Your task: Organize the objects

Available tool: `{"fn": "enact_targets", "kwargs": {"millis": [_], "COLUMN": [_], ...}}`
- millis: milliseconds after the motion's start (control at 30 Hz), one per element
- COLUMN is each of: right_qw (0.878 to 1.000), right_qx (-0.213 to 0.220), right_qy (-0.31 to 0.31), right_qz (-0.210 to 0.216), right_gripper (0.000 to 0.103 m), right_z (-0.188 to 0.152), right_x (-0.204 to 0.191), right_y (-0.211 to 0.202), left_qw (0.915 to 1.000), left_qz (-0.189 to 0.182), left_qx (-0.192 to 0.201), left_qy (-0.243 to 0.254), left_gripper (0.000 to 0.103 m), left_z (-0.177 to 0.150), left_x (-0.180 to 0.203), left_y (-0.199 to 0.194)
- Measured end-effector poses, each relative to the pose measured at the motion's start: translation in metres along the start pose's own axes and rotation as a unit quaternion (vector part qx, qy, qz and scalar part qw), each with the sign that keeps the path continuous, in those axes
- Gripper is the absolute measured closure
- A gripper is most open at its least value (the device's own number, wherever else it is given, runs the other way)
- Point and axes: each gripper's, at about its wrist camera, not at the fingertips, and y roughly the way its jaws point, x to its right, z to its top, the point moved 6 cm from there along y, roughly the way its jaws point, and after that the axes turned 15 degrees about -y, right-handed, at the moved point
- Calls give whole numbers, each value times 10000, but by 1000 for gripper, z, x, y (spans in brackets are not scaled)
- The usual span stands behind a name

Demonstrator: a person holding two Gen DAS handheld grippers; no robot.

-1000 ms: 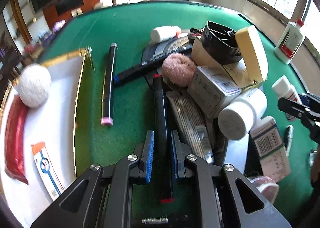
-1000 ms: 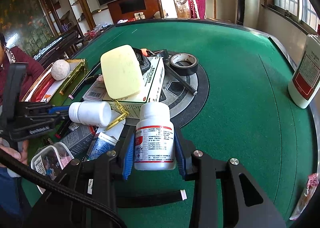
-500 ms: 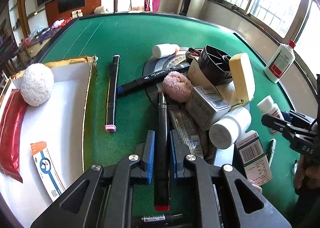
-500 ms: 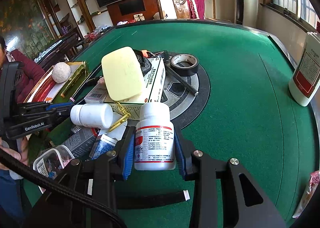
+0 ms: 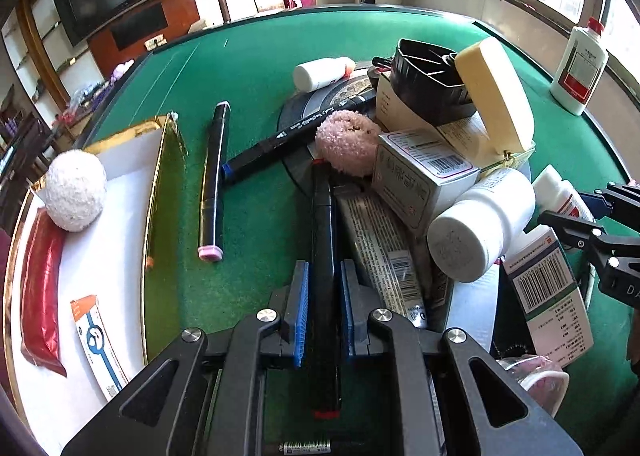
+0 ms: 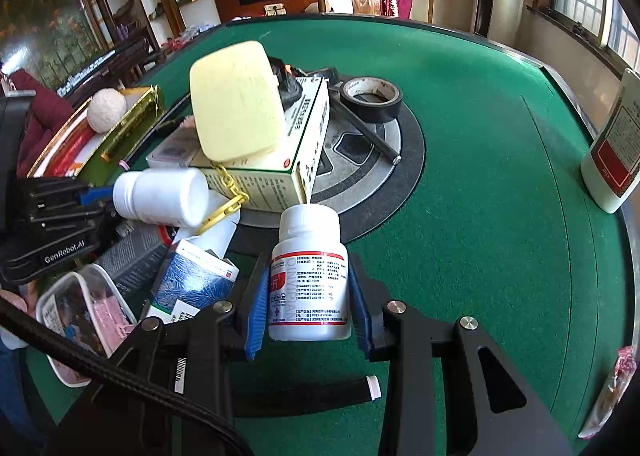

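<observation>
The left tool [image 5: 323,312] is closed tight on a black marker with red ends [image 5: 323,256], its blue pads pressing both sides of the barrel near the marker's near end. The marker runs straight out along the fingers, its far tip ending just short of the pink pompom [image 5: 347,143] at the edge of the clutter pile. The right tool [image 6: 308,296] is clamped partway on a white pill bottle with a red-banded label [image 6: 309,276], cap pointing away, the bottle sitting upright between the pads above the green tabletop [image 6: 480,175].

The step in hand looks like carrying each gripped item to a sorted place. For the marker, the likely spot is beside the two loose markers, the pink-capped marker [image 5: 212,179] and the blue-capped marker [image 5: 296,131], which lie on bare felt to its left, or the gold-edged tray [image 5: 160,191] farther left that holds a white pompom [image 5: 75,189] and a red packet [image 5: 40,288]. To do it well, the left hand should lift clear of the boxes to the right before swinging left, keep the barrel level, and lay it parallel to the others before opening. The bottle should be kept upright and set down well apart from the pile
</observation>
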Motion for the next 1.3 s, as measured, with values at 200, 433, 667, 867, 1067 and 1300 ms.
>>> {"fn": "enact_targets", "kwargs": {"millis": [200,433,667,867,1067,1300], "right_qw": [9999,9998,9998,9995,9993,9988], "right_qx": [-102,-62,-7,189,215,341], "right_qy": [-60,-44,147,266,309,345], "right_qz": [-122,-174,-100,-38,-20,-34], "right_gripper": [70,70,70,70,70,70], "right_z": [-2,-2,-2,3,3,7], "right_x": [0,-1,3,6,7,6], "right_y": [5,5,2,-9,-10,-17], "left_qw": [9997,9998,9988,9977,9974,9962], "left_qz": [232,79,-400,-548,-569,-674], "left_qx": [113,198,135,171,221,287], "left_qy": [24,46,-250,-373,-380,-465], "left_gripper": [81,91,91,92,92,91], "left_z": [-1,-5,-2,5,8,10], "left_x": [0,-1,-8,-11,-10,-14], "left_y": [-1,-3,-14,-20,-23,-30]}}
